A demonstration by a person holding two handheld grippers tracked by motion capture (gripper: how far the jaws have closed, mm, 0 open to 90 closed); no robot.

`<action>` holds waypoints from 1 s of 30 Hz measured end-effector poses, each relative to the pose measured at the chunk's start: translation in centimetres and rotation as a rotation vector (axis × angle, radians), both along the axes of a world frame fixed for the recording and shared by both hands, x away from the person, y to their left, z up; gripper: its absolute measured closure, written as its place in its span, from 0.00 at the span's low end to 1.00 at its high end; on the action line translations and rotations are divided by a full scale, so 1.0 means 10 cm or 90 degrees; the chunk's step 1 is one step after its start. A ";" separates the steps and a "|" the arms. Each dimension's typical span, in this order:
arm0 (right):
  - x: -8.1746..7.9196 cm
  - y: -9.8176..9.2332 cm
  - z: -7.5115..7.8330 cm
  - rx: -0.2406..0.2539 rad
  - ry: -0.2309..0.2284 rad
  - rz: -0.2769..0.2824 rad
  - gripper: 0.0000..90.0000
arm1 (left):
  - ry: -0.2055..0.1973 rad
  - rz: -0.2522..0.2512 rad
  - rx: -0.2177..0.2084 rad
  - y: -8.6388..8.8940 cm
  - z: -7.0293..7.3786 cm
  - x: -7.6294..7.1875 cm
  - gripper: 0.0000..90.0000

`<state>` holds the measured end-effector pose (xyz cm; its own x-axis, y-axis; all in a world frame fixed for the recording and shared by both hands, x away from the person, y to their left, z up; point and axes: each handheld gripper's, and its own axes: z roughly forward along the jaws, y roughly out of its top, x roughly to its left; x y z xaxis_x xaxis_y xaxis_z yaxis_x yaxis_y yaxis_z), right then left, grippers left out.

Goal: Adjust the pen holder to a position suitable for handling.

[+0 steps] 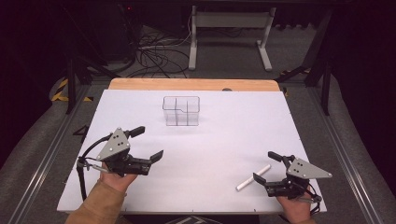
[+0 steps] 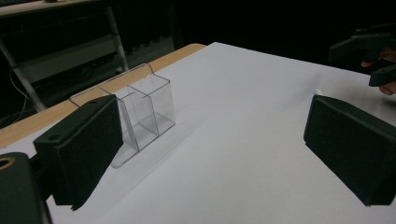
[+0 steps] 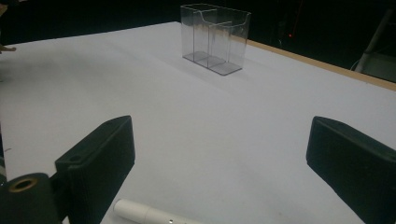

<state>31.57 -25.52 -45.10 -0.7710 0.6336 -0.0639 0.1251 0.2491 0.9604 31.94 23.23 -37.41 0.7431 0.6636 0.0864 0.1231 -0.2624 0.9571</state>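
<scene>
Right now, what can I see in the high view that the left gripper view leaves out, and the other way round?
High view alone: the white marker lying on the sheet between the open jaws of the right gripper, the person's sleeve, and the floor with tangled cables behind the table.

Left gripper view alone: a close look along its own two black jaws, standing wide apart with nothing between them, and the clear box's inner dividers from the side.

Both: the clear compartment box, the white sheet and the wooden table edge.
</scene>
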 end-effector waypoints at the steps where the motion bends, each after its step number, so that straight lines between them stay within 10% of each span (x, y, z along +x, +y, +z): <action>1: 0.00 -0.01 0.00 0.000 -0.001 0.000 0.09 | 0.001 -0.003 0.004 -0.01 0.01 0.02 0.06; 21: 0.04 -0.13 -0.08 0.003 0.017 -0.024 0.07 | -0.007 -0.021 0.032 -0.18 0.17 0.39 0.04; 30: 0.02 -0.14 -0.07 0.012 0.014 -0.022 0.07 | 0.067 -0.092 0.026 -0.19 0.24 0.61 0.12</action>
